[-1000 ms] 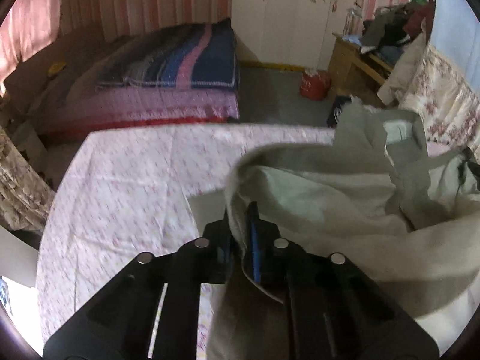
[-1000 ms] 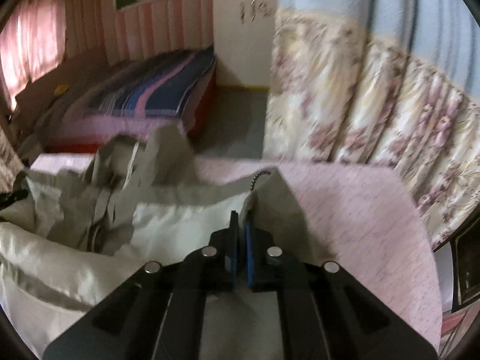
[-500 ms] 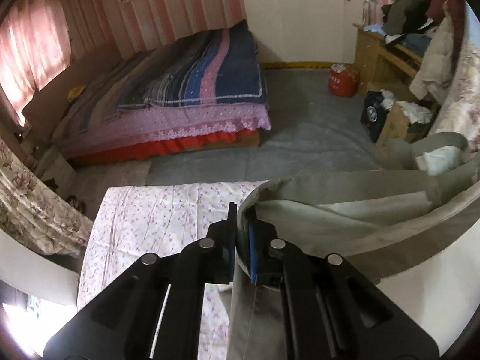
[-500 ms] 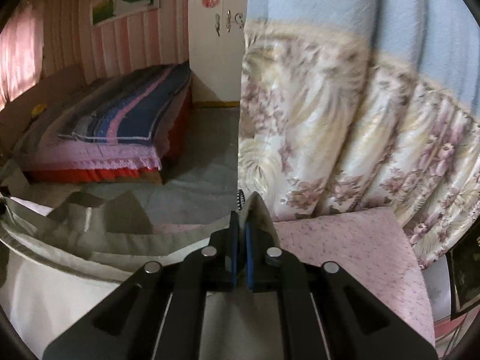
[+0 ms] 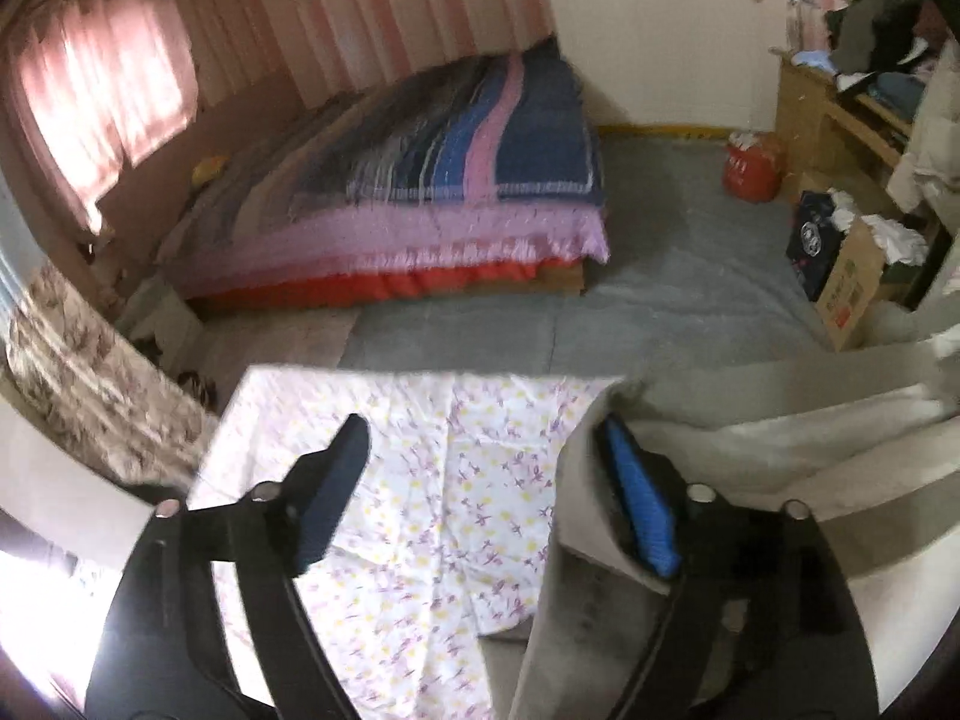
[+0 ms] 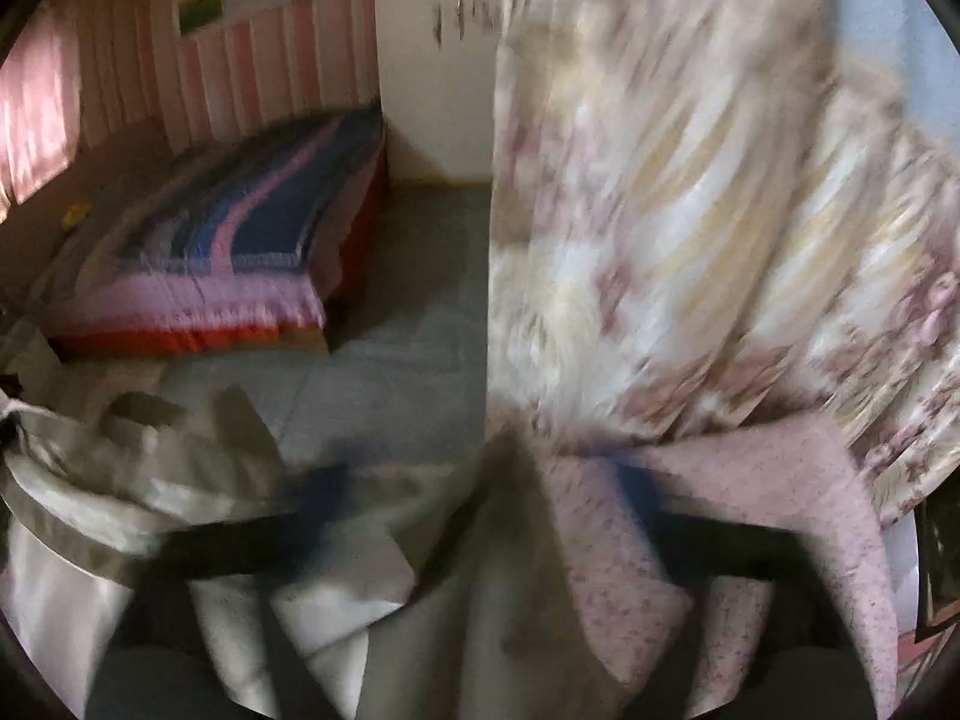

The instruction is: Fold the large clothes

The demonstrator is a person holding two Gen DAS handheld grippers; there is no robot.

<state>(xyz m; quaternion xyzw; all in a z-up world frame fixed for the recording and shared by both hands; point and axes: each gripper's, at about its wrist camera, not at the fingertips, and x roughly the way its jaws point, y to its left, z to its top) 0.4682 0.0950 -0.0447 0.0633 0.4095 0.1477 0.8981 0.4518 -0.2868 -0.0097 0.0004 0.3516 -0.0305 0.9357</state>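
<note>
A large grey-green garment with a pale lining [image 5: 750,438] lies on the table with a floral cloth [image 5: 420,480]. My left gripper [image 5: 480,480] is open; the garment's edge drapes against its right blue pad [image 5: 636,516], and the left finger stands apart over the cloth. In the right wrist view, which is blurred, my right gripper [image 6: 480,480] is open, and a fold of the garment [image 6: 504,540] stands between its fingers, not clamped. The rest of the garment [image 6: 150,480] spreads to the left.
A bed with a striped blanket [image 5: 456,168] stands beyond the table across grey floor. A red container [image 5: 750,171], a cardboard box [image 5: 852,288] and a wooden desk with clothes [image 5: 840,90] are at the right. A floral curtain [image 6: 690,210] hangs close by the right gripper.
Both grippers were shut on the garment's edge and have opened, letting it go. The garment was held stretched above the table and now rests lower on it.
</note>
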